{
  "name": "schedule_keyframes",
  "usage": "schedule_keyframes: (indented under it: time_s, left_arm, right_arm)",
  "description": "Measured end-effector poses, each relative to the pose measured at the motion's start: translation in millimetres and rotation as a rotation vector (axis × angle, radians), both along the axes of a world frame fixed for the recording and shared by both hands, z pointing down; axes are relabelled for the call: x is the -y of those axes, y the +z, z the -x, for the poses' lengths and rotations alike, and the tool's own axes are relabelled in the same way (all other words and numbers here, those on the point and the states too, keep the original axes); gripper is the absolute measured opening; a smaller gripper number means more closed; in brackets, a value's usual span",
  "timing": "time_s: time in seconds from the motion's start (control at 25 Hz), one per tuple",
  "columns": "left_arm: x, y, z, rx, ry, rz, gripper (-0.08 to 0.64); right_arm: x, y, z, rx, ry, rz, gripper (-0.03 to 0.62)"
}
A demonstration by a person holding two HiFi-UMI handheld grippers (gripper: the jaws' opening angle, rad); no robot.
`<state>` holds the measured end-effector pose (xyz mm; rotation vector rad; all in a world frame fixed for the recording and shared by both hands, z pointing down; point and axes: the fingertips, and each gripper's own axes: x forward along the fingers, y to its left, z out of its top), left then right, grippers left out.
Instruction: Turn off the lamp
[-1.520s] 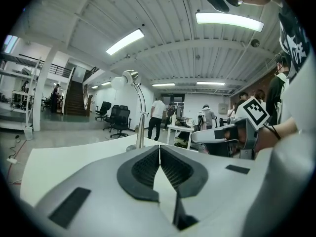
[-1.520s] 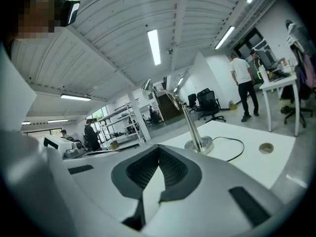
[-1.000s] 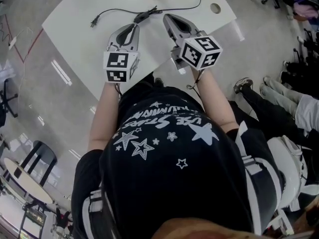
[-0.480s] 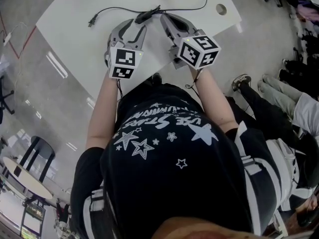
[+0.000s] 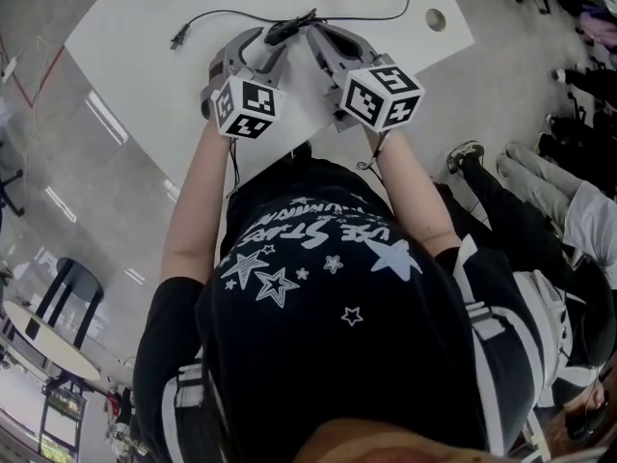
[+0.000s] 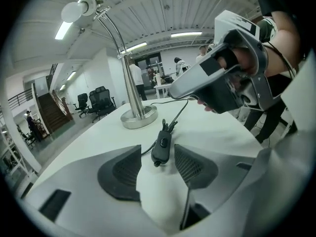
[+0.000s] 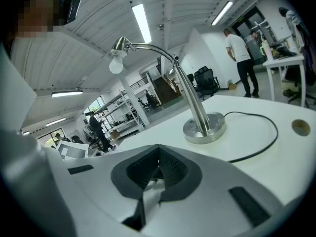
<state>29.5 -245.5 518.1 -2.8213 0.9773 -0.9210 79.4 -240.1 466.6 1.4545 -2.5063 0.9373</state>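
Just before the lamp (image 6: 139,118), on the bench (image 6: 217,137), lies its switch (image 6: 161,149). Left tongs (image 6: 157,158) have just been opening and stand wide around it without touching, likely to press it. Right tongs (image 7: 157,168), closed and empty, wait near the lamp.

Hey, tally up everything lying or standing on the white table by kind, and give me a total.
Desk lamp: 1
Inline cord switch: 1
Power cord: 1
Plug: 1
Total: 4
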Motion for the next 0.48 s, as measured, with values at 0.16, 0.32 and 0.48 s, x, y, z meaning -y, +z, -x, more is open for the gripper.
schedule_keyframes:
  time_s: [0.16,0.32,0.48]
  left_arm:
    - [-1,7,-7,0.018,0.020,-0.015,0.202]
    - [6,16,-6,0.029,0.035,-0.010,0.202]
    - [14,18,-2,0.032,0.026,-0.017,0.201]
  right_arm:
    - [-3,3,-2,0.001,0.001,0.005,0.005]
    - [4,9,0,-0.001,0.006,0.020,0.005]
    - [11,14,2,-0.007,0.008,0.030,0.005]
